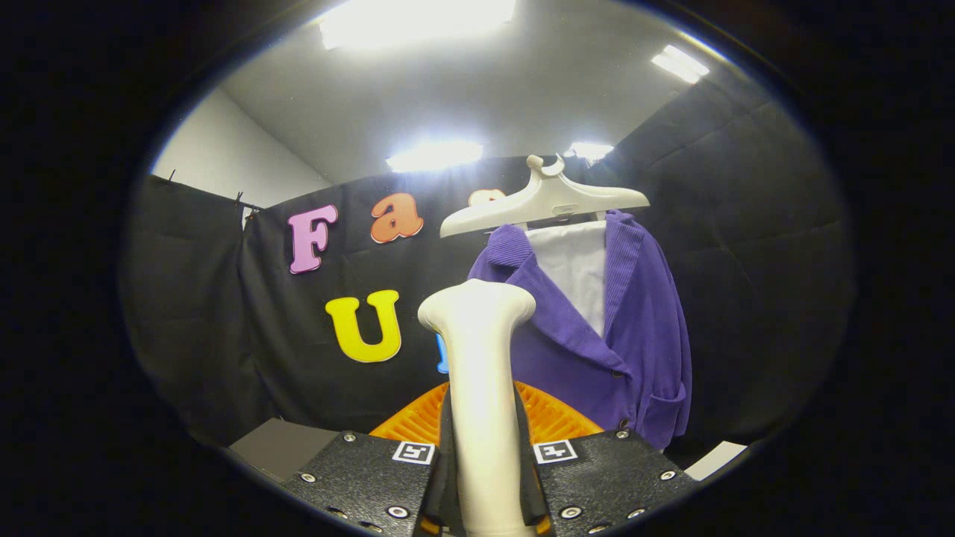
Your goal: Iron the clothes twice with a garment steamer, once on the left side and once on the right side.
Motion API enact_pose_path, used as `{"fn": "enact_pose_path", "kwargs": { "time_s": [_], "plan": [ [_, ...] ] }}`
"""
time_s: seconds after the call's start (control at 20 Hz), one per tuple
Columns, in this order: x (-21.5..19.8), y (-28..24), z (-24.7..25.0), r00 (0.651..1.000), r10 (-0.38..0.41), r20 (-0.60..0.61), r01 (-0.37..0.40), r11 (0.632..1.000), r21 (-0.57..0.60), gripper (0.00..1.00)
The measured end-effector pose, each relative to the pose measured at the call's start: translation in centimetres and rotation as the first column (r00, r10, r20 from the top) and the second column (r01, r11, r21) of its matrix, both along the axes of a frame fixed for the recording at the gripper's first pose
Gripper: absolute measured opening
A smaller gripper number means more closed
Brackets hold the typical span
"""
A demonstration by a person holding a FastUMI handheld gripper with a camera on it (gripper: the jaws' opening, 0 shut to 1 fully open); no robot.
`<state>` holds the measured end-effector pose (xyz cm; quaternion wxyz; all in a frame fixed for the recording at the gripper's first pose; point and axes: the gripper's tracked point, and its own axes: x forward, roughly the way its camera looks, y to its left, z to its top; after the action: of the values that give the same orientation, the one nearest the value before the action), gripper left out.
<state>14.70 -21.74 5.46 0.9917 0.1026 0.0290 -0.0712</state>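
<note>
Black cloth walls (746,224) enclose a booth under a pale ceiling with bright light panels (418,19). Seen from the gripper view, the gripper (489,488) sits at the near edge, and its two fingers (574,477) press from either side on the cream-white handle of a garment steamer (481,373), pinching it firmly. That handle rises straight up between the fingers and ends in a rounded, slightly flared top. Just behind the handle, beyond the fingers, lies a ribbed orange object (556,418); what it is cannot be told. Further ahead and a little to the right, a purple jacket (634,328) hangs on a cream plastic hanger (545,198) against the cloth wall, its front open over a white panel (578,261) at the chest. The steamer's top stands near the jacket's left lapel; whether they touch cannot be told.
</note>
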Motion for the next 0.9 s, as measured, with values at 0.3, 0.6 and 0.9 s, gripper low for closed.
{"fn": "enact_pose_path", "kwargs": {
  "time_s": [0.3, 0.6, 0.9],
  "plan": [
    [3.1, -4.0, -2.3, 0.996, -0.082, -0.036, 0.083, 0.996, 0.023, 0.33],
    [3.9, -5.3, -5.5, 0.992, -0.096, -0.082, 0.100, 0.994, 0.043, 0.33],
    [2.5, -5.8, -9.3, 0.986, -0.097, -0.133, 0.103, 0.994, 0.040, 0.33]
  ]
}}
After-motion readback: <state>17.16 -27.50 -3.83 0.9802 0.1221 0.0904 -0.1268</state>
